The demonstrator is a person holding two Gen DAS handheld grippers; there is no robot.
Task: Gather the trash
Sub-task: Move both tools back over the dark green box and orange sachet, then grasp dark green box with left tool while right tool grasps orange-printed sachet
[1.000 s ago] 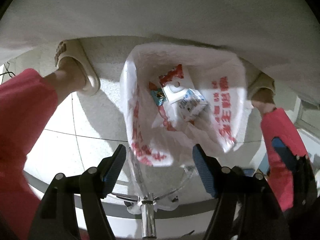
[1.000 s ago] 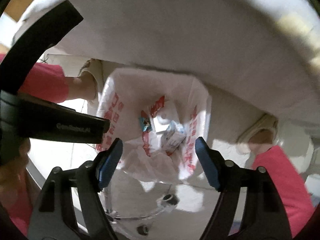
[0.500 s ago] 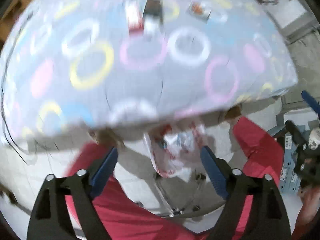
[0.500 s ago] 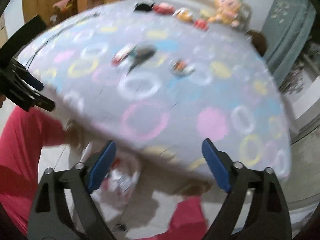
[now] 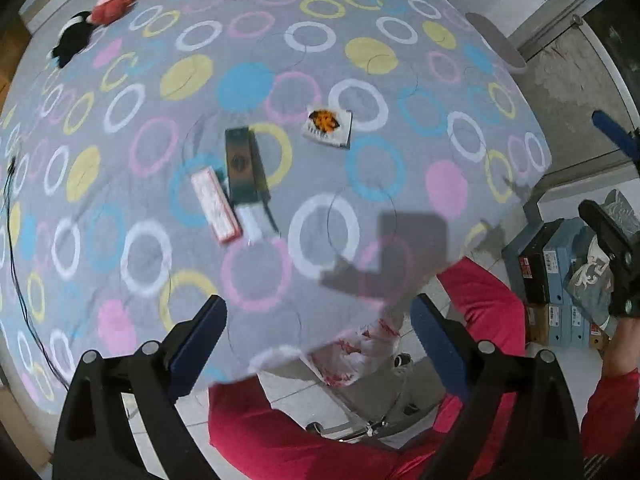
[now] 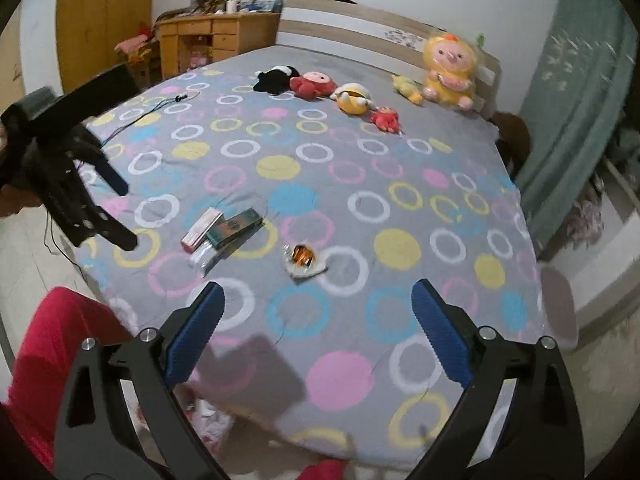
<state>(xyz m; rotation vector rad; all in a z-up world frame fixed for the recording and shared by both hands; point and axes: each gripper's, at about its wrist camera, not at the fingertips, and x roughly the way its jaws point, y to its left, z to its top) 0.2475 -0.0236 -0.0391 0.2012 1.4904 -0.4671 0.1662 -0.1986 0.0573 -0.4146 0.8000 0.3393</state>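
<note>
Trash lies on the grey ringed bedspread (image 5: 360, 60): a dark green box (image 5: 242, 168), a pink-white box (image 5: 214, 204) beside it, a clear wrapper (image 5: 252, 220) and an orange-white packet (image 5: 328, 128). They also show in the right wrist view: green box (image 6: 234, 226), pink box (image 6: 200, 226), packet (image 6: 304, 260). The white trash bag with red print (image 5: 360, 350) sits on the floor below the bed's edge. My left gripper (image 5: 318, 344) is open and empty above the bed's near edge. My right gripper (image 6: 318, 330) is open and empty, short of the packet.
Several plush toys (image 6: 352, 98) line the far side of the bed near the headboard. A black cable (image 5: 16, 260) runs along the bed's left side. Shoe boxes (image 5: 556, 276) stand on the floor at right. A wooden desk (image 6: 216, 40) stands behind. The person's red legs (image 5: 304, 436) are near the bag.
Both grippers have swung up from looking down into the trash bag to looking across the bed. Both stayed open and empty.
</note>
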